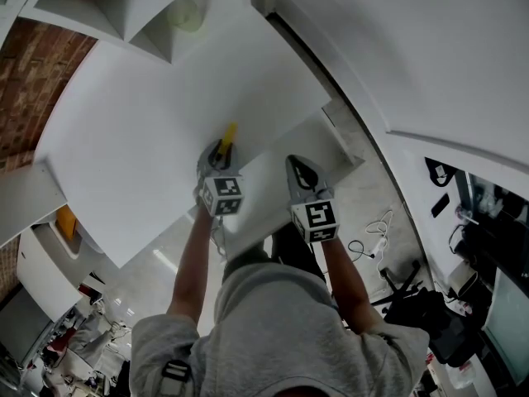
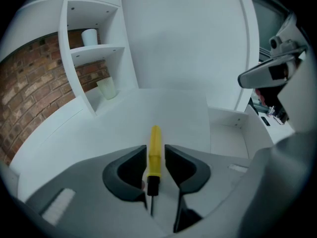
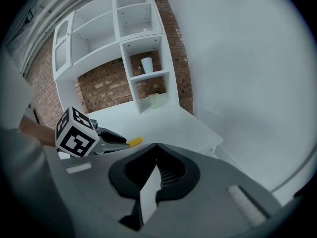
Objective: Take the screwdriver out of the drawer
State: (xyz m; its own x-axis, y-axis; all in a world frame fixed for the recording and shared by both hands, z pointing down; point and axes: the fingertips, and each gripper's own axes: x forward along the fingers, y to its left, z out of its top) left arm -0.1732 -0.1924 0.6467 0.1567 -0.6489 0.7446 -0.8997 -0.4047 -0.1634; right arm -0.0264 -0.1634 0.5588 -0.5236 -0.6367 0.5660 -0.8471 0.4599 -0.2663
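The screwdriver [image 1: 227, 136] has a yellow handle and a black collar; it lies on the white table top [image 1: 157, 98], handle pointing away from me. In the left gripper view the screwdriver [image 2: 155, 152] sits between the jaws of my left gripper [image 2: 156, 148] with a thin gap on the right side, so that gripper is open around it. The open white drawer [image 1: 340, 143] hangs under the table's right edge and looks empty where it shows [image 2: 227, 133]. My right gripper [image 1: 299, 169] hovers over the drawer front, jaws [image 3: 155, 146] shut with nothing between them.
A white shelf unit against a brick wall stands at the far side of the table, holding a pale green cup [image 2: 106, 88] and a white cup [image 2: 89, 36]. Cables [image 1: 374, 231] and dark equipment [image 1: 430, 313] lie on the floor to the right.
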